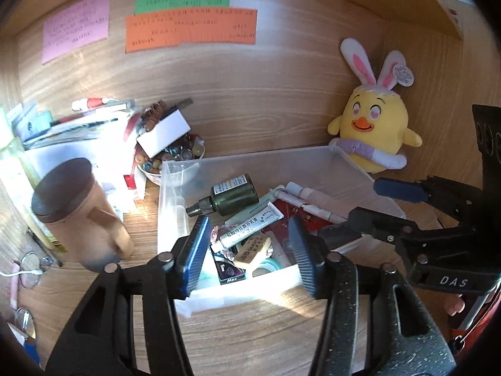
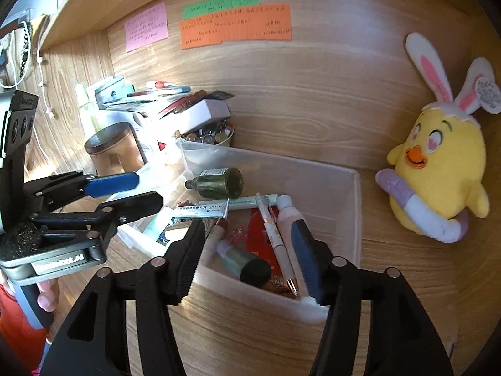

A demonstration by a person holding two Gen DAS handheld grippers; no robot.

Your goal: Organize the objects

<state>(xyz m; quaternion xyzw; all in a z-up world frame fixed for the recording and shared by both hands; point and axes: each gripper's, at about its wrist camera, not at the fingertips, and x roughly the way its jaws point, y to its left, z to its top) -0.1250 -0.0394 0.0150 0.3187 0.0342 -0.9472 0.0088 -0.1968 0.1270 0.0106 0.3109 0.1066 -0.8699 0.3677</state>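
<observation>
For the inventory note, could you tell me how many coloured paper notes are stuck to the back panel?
3: a pink note at the left, a green note higher up at the centre, and an orange note just below the green one, overlapping its lower edge. None seems hidden.

Bare desk [image 1: 250, 329] is lying open in front of the clear bin [image 1: 175, 169], whose top is standing uncovered. A lidded mug [image 1: 78, 213] and a cluttered pile [image 1: 94, 131] are crowding its left side, while a plush chick [image 1: 375, 125] is blocking the back right corner.
</observation>
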